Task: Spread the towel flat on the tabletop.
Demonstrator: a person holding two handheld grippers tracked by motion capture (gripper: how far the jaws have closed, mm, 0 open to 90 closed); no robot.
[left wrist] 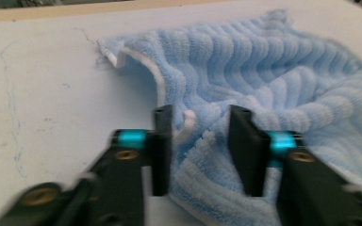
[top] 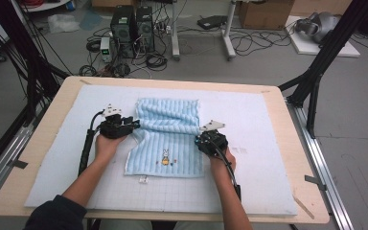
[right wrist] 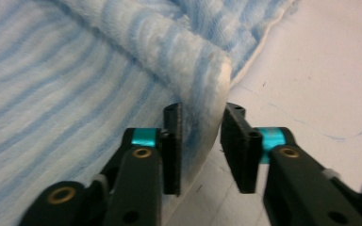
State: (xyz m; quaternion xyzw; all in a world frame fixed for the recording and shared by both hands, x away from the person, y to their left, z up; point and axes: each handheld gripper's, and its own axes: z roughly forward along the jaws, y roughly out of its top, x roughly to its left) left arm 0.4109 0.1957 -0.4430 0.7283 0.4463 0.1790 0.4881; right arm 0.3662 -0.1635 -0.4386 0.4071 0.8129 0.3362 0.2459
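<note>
Both jaws stand apart around the blue towel's (top: 168, 136) fold, apparently not pinching. The left gripper (left wrist: 200, 141) and right gripper (right wrist: 201, 143) should release evenly so the fold stays flat on the worktop (top: 263, 124).

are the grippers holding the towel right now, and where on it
Neither is clamped on it. The left gripper has the towel bunched between open jaws at its left edge. The right gripper straddles the folded right edge, jaws apart from the cloth on one side.

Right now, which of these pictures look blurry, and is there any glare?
Left gripper view: the towel and the gripper's black jaws are smeared, as if by motion. Right gripper view: soft, the towel's fold fuzzy. High view: sharpest, evenly lit, no glare on the white mat.
</note>
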